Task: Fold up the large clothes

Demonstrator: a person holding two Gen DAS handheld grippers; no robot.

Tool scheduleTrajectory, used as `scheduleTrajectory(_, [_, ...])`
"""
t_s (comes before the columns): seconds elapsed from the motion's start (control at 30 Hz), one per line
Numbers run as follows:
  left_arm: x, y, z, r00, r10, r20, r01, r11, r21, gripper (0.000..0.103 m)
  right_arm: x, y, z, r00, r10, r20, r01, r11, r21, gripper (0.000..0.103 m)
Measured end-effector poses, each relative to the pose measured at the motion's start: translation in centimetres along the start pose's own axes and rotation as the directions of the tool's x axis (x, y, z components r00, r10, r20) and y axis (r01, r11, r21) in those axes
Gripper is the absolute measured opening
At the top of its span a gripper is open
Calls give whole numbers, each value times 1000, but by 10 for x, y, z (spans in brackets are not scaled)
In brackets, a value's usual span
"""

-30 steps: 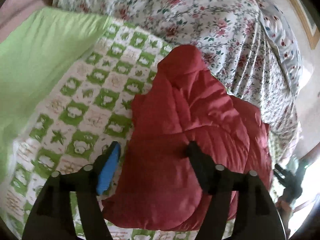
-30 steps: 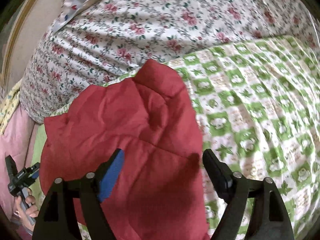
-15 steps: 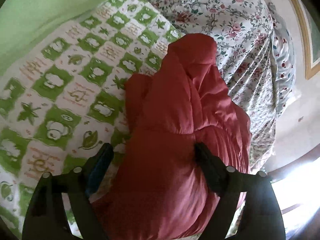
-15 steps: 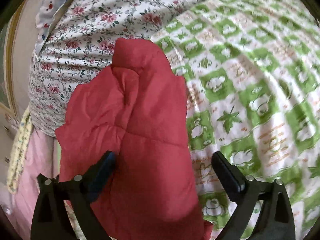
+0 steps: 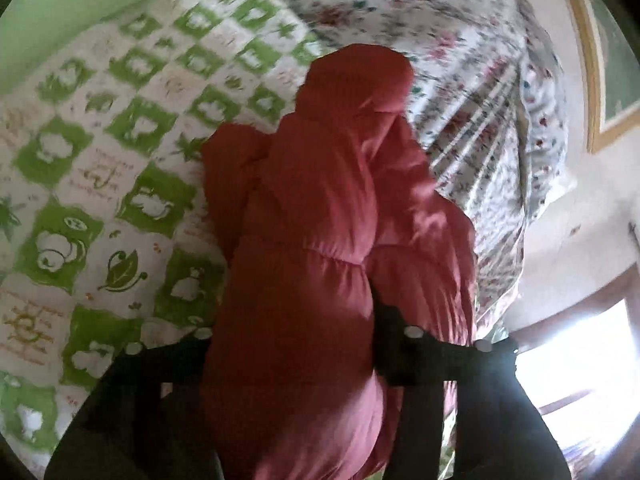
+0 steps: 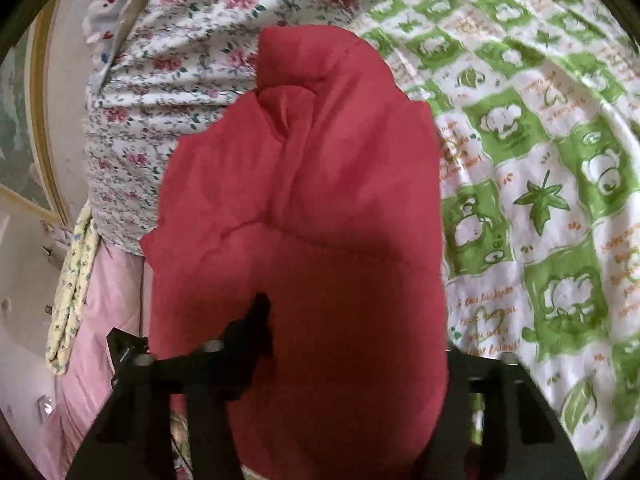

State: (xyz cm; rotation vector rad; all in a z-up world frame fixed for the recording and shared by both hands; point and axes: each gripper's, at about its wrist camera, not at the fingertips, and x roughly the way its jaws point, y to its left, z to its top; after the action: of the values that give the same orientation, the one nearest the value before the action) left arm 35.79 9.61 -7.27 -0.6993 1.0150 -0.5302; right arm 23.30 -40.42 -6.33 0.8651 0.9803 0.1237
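Note:
A puffy red jacket (image 5: 320,216) lies bunched on a green-and-white checked quilt (image 5: 100,184); it also shows in the right wrist view (image 6: 304,200). My left gripper (image 5: 292,336) is open, its jaws wide apart astride the jacket's near end, the left finger hidden behind the fabric. My right gripper (image 6: 352,340) is open too, its jaws straddling the jacket's other near end, the right finger mostly hidden by the fabric. Neither pair of jaws is pinching the cloth.
A floral bedsheet (image 5: 460,60) covers the bed beyond the jacket, also in the right wrist view (image 6: 168,80). A plain green cover (image 5: 60,12) lies far left. A framed picture (image 5: 600,60) hangs on the wall. Pink bedding (image 6: 104,320) hangs at the bed's side.
Both grippers have moved down and forward onto the jacket, so the fabric now fills the space between each pair of open jaws. The jacket itself has not shifted noticeably.

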Motion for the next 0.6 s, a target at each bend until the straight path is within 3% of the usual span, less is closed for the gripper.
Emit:
scheduleTrajectory(0.07, [-9,-8,-2,1000,-4,5,4,1000,17,42,-11,9,-3,1000,-1,12,2,1000,-16,42])
scheduleTrajectory(0.27, [-47,-30,-24,999,-41,17,40,996,83,41,-49,37,-27,999,15,34,-13,997,-72,39])
scheduleTrajectory(0.6, [-104,-13,-92,997,-83,4,83,993,79,40,-101,41,-100,998,65,-3,-65,994,-88,39])
